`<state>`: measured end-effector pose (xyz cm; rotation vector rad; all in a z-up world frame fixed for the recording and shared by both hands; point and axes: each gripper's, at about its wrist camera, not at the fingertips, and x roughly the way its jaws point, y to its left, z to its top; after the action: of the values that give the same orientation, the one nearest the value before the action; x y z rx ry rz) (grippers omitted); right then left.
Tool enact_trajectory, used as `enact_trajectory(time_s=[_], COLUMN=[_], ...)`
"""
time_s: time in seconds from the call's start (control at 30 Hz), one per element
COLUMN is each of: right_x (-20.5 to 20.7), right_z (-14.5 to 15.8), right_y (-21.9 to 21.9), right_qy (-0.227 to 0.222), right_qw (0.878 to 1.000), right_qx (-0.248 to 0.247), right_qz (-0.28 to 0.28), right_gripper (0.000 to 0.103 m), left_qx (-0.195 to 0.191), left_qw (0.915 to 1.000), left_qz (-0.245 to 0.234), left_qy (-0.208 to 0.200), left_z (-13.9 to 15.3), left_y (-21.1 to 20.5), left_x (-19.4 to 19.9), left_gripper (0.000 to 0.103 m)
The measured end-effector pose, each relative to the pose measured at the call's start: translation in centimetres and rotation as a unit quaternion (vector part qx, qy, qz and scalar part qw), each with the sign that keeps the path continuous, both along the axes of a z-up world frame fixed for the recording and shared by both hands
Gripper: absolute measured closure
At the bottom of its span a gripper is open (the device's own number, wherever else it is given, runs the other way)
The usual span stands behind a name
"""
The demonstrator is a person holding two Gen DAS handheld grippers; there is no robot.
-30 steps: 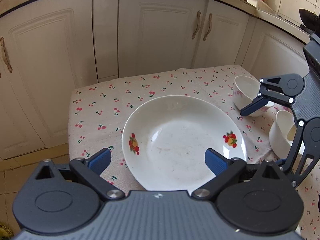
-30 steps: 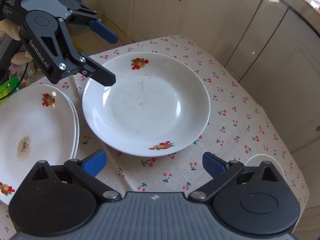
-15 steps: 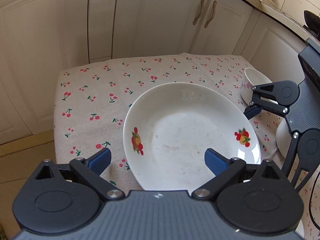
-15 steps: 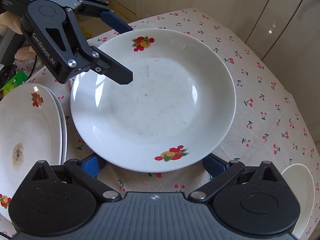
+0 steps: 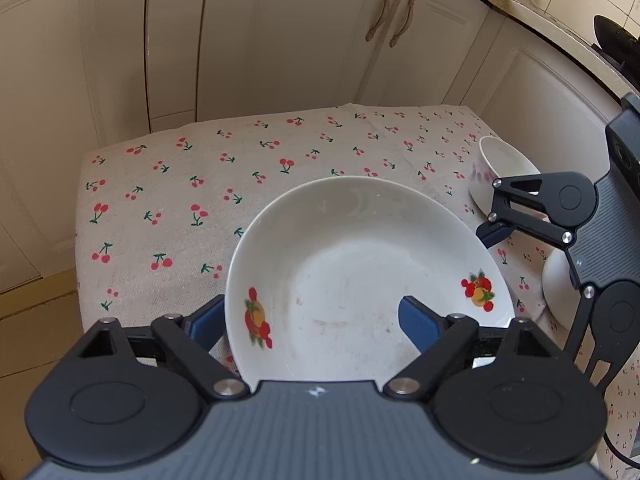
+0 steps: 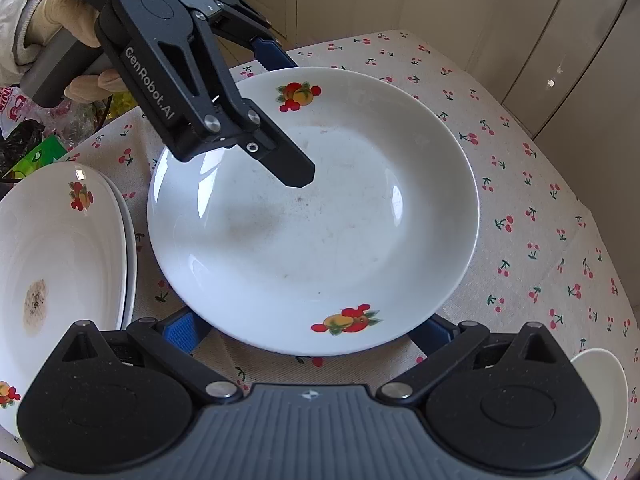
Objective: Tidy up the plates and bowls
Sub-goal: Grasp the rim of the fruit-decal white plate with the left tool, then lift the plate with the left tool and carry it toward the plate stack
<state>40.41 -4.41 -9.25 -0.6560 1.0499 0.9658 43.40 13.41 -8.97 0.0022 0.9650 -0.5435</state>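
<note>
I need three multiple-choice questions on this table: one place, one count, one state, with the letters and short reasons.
1. Where is the stack of plates? A) beside the big plate B) on it C) on the floor
2. How many fruit pictures has the big plate? A) one B) two C) four
3. The big plate is: A) full of food B) upside down C) upright, empty

1 A: it lies on the cloth next to it.
2 B: one at each opposite rim.
3 C: its bare hollow faces up.
</note>
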Motion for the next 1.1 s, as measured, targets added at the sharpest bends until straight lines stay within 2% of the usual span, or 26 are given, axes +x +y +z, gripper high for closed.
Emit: enact_trajectory(time_s=[0.1, 0.67, 0.97, 1.1], right_x=[-0.1, -1.0, -1.0, -0.9], right_z=[0.0, 0.8, 1.9, 1.9], right_y=[-0.1, -0.7, -1.8, -1.6], right_qy=[-0.003, -0.031, -0.036, -0.034], right_qw=[1.0, 0.999, 0.995, 0.994], right_qx=[0.006, 0.032, 0.088, 0.097], right_qz=[0.0, -0.009, -0.02, -0.02], right_gripper=[0.0, 0.0, 0.0, 0.0], left_qx=[0.0, -0.012, -0.031, -0.032], left_qw=[1.0, 0.9997, 0.9994, 0.9994], left_qz=[-0.007, -0.019, -0.013, -0.014], left_qy=[0.002, -0.007, -0.004, -0.006], left_z=[0.0, 0.0, 0.0, 0.0], left_y=[-0.2, 0.5, 1.4, 1.2], left_x=[0.4, 0.2, 0.4, 0.3], left_gripper=[0.019, 0.019, 0.017, 0.015])
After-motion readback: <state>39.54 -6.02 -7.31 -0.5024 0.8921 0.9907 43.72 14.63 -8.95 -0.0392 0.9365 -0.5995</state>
